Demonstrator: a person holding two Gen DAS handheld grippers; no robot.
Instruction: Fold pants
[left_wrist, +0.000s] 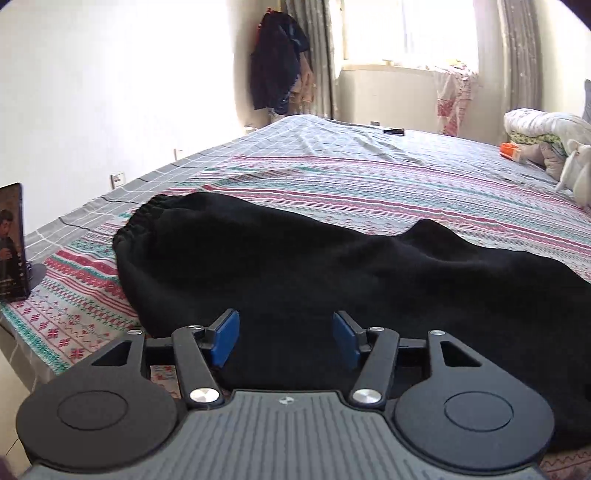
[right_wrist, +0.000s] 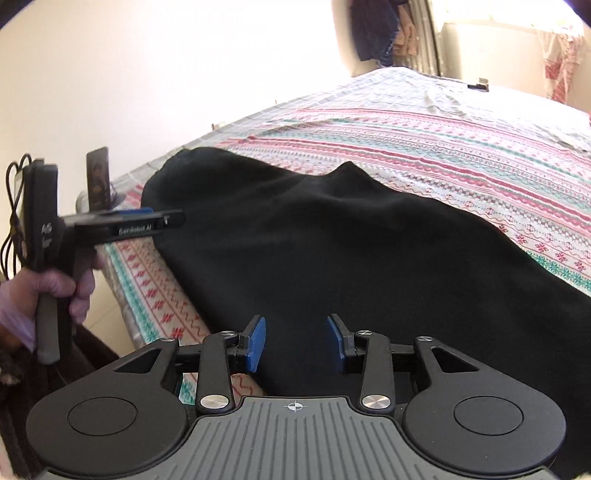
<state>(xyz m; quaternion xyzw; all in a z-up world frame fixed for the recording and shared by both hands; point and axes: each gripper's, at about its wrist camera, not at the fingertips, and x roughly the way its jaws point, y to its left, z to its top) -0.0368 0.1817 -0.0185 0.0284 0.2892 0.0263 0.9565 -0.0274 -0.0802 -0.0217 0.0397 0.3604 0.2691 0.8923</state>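
Observation:
Black pants (left_wrist: 295, 266) lie flat on the patterned bed sheet, waistband (left_wrist: 144, 218) at the far left, legs running off to the right. My left gripper (left_wrist: 286, 339) is open and empty, its blue pads just above the pants' near edge. My right gripper (right_wrist: 295, 343) is open and empty over the near edge of the pants (right_wrist: 332, 240) further along. The right wrist view also shows the left gripper (right_wrist: 162, 219) from the side, held by a hand at the bed's left edge beside the waistband end.
A phone on a stand (left_wrist: 13, 240) sits on the bed's near left corner. Folded bedding and a soft toy (left_wrist: 546, 144) lie at the far right. A dark remote (left_wrist: 393, 130) lies far back. Clothes (left_wrist: 277, 62) hang by the curtain.

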